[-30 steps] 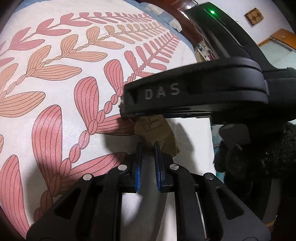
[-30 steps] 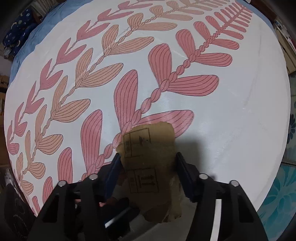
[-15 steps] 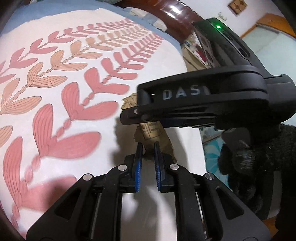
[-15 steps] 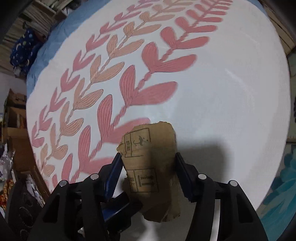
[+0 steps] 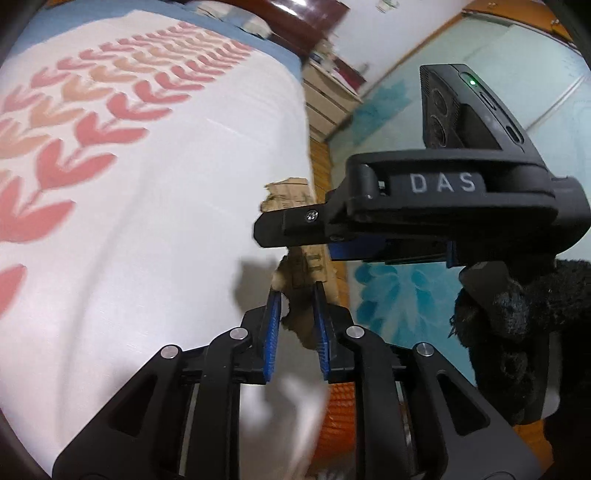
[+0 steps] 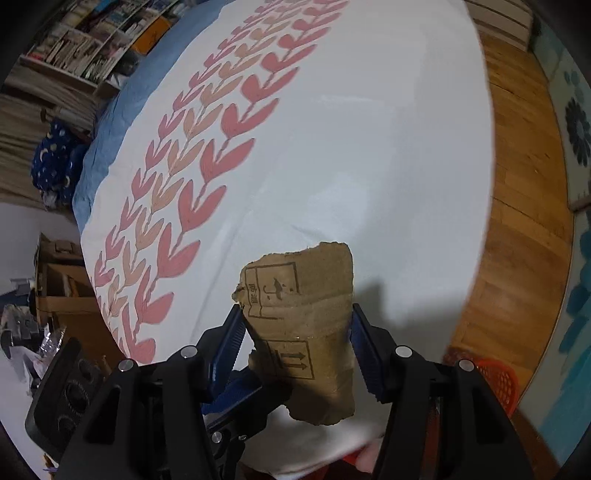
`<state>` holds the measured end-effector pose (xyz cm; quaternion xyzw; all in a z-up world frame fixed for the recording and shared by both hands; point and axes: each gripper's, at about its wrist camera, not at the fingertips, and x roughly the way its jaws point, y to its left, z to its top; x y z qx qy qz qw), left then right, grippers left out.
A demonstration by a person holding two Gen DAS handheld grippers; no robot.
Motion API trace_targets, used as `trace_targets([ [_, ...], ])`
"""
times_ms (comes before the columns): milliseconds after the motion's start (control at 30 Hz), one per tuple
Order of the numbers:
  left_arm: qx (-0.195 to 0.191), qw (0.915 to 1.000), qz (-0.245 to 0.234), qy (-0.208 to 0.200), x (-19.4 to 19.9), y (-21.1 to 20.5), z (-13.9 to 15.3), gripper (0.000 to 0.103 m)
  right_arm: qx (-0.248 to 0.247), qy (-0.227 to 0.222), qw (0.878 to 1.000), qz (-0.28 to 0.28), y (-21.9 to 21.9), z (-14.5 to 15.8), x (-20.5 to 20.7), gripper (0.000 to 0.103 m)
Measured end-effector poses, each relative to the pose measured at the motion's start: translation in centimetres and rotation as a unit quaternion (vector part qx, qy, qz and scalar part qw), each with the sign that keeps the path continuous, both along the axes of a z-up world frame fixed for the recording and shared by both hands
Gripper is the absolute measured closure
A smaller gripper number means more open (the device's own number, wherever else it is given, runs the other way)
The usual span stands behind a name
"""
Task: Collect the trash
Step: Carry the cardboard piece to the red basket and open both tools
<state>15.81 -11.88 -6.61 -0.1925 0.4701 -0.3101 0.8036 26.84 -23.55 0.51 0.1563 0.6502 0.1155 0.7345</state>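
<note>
Torn cardboard scrap [image 6: 306,332] (light, stiff, likely creasing) clamped edgewise by right gripper [image 6: 297,345]; left gripper [image 5: 295,325], jaws opening, flanks its lower edge.

We've got typical fisheye bending in both views, with the corners going black and the bedspread [image 6: 369,155] bulging like a dome. Lighting is soft indoor light, fairly bright on the white cloth. The torn cardboard piece [image 6: 310,332] drops a dark shadow on the bedspread just right of it in the right wrist view. In the left wrist view the leaf print is smeared with motion blur, and the bedspread edge nearest the camera is mush. A small glare streak sits on the wooden headboard [image 5: 295,11] beyond the bedspread.
</note>
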Motion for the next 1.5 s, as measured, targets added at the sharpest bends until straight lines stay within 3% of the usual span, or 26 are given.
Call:
trace_targets([
  [267, 0.001, 0.9986, -0.052, -0.005, -0.6, -3.4, 0.6, 0.088, 0.017, -0.006, 1.0, -0.02, -4.3, 0.8, -4.4, 0.046],
  [467, 0.013, 0.9944, -0.103, -0.02, -3.7, -8.2, 1.5, 0.088, 0.026, -0.017, 0.998, -0.048, -9.9, 1.6, -9.9, 0.046],
  [633, 0.037, 0.9853, -0.163, -0.038, -8.9, -14.7, 1.5, 0.088, 0.034, -0.024, 0.995, -0.093, -16.4, 1.5, -15.2, 0.046],
  [867, 0.066, 0.9629, -0.259, -0.039, -14.9, -23.5, -0.3, 0.088, 0.039, -0.038, 0.984, -0.17, -25.9, -0.4, -25.0, 0.045],
  [1000, 0.087, 0.9456, -0.311, -0.041, -17.9, -28.5, -2.8, 0.088, 0.054, -0.031, 0.97, -0.237, -31.2, -3.5, -31.4, 0.045],
  [1100, 0.1, 0.9383, -0.33, -0.027, -18.0, -31.3, -5.2, 0.088, 0.063, -0.011, 0.96, -0.271, -33.7, -6.7, -34.2, 0.045],
  [1300, 0.137, 0.9373, -0.319, 0.026, -19.0, -33.1, -10.7, 0.088, 0.075, 0.046, 0.953, -0.289, -35.9, -13.9, -34.8, 0.044],
  [1433, 0.148, 0.941, -0.3, 0.048, -19.2, -32.4, -12.2, 0.087, 0.052, 0.063, 0.959, -0.271, -34.3, -16.0, -33.0, 0.042],
  [1500, 0.15, 0.9425, -0.291, 0.065, -18.7, -32.0, -12.9, 0.087, 0.065, 0.068, 0.956, -0.277, -33.9, -17.7, -32.5, 0.042],
])
